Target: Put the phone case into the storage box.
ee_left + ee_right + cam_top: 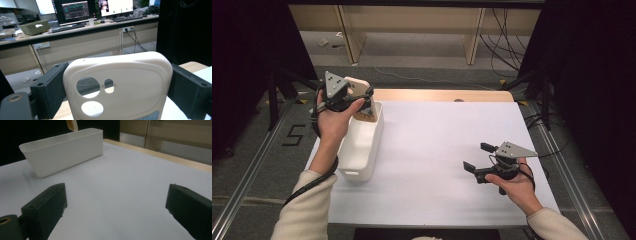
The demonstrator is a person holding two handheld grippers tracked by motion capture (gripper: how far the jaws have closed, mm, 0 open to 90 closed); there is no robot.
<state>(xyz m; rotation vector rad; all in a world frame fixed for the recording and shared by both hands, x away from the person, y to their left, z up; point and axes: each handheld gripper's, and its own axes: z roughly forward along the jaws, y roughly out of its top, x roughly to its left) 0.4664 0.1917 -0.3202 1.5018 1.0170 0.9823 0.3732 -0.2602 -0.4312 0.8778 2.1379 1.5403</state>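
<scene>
A cream phone case (357,85) with round camera cut-outs (125,80) stands upright between the jaws of my left gripper (365,100). Both black pads (52,87) press on its sides, so the gripper is shut on it. The case hangs over the far end of a white rectangular bin (377,135), and its lower corner also peeks in above the bin in the right gripper view (72,125). My right gripper (477,157) rests low over the white table at the right, its jaws wide open (117,205) with nothing between them.
The white bin (65,150) lies along the table's left edge. A white sheet (437,150) covers the table, with a wooden strip (442,95) along the far side. Dark stands and cables surround the table on the floor.
</scene>
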